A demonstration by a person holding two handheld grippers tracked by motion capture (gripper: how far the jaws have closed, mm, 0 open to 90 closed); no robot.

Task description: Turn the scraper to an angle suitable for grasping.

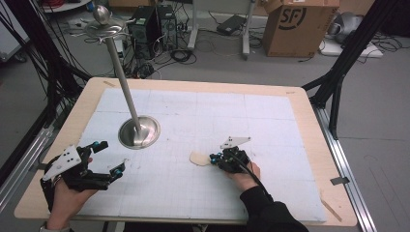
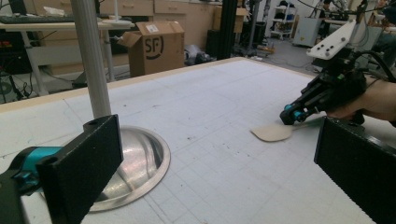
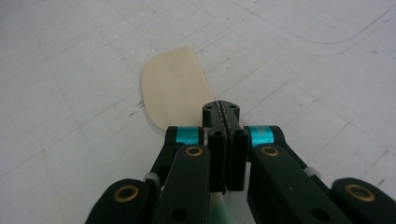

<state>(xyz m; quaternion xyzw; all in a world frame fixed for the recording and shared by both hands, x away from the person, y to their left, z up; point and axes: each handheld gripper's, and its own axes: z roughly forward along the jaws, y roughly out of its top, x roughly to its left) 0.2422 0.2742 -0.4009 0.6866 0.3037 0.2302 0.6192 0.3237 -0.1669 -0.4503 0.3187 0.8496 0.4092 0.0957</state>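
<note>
A beige spatula blade (image 1: 198, 158) (image 2: 273, 134) (image 3: 175, 88) lies flat on the white gridded mat (image 1: 217, 111), near the middle front. My right gripper (image 1: 215, 158) (image 2: 287, 116) (image 3: 221, 109) is shut on the spatula just behind the blade. A pale green handle runs back under the jaws, mostly hidden by them. My left gripper (image 1: 112, 155) (image 2: 219, 163) hovers at the front left with its jaws wide apart and nothing between them. It points across the mat toward the spatula.
A metal stand with a round dished base (image 1: 139, 131) (image 2: 135, 163) and a tall leaning pole (image 1: 123, 82) (image 2: 91, 60) stands on the mat just beyond the left gripper. A cardboard box (image 1: 300, 26) (image 2: 156, 46), cables and black frame legs lie on the floor past the table.
</note>
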